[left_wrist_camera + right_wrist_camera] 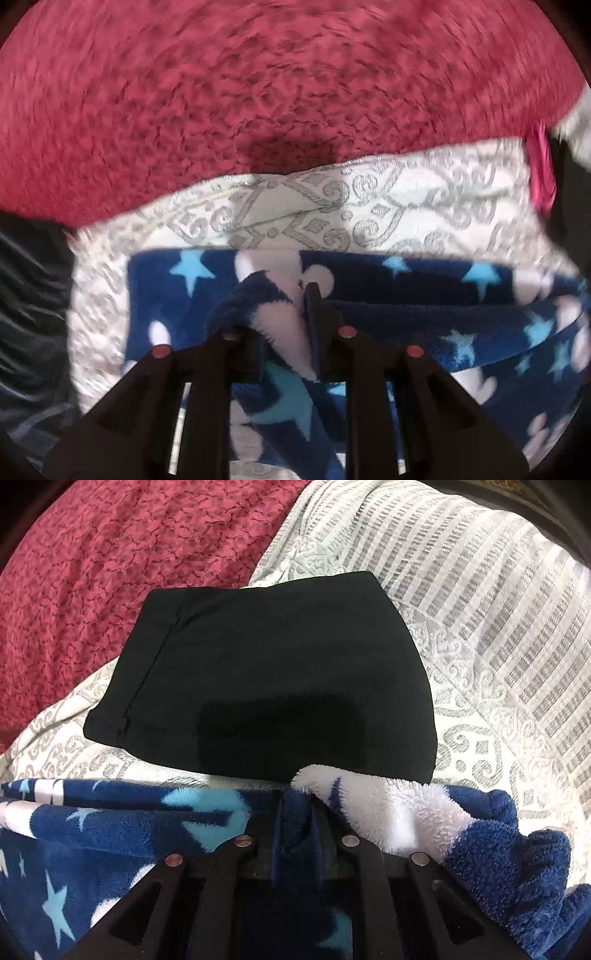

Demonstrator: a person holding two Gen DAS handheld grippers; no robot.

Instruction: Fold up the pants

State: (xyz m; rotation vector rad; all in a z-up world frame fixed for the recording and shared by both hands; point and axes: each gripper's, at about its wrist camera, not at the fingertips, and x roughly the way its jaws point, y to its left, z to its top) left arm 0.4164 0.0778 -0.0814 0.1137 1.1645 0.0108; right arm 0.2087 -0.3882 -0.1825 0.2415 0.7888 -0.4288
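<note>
Pants [406, 291]: blue star fleece, long axis left-right
Left tool [291, 325]: pinching fleece fold
Right tool [297, 819]: pinching fleece edge
Surface: white patterned cover [369, 192]; red blanket [258, 74] far

Left tongs [291, 314] black, angular, red round studs, right tongs [297, 812] black, silvery studs

The bed [498, 590] is covered by a white-and-grey patterned sheet beside a red blanket [92, 554]. A folded black garment [277, 664] and blue star-print fleece pants [369, 273] are laid on the sheet.
</note>
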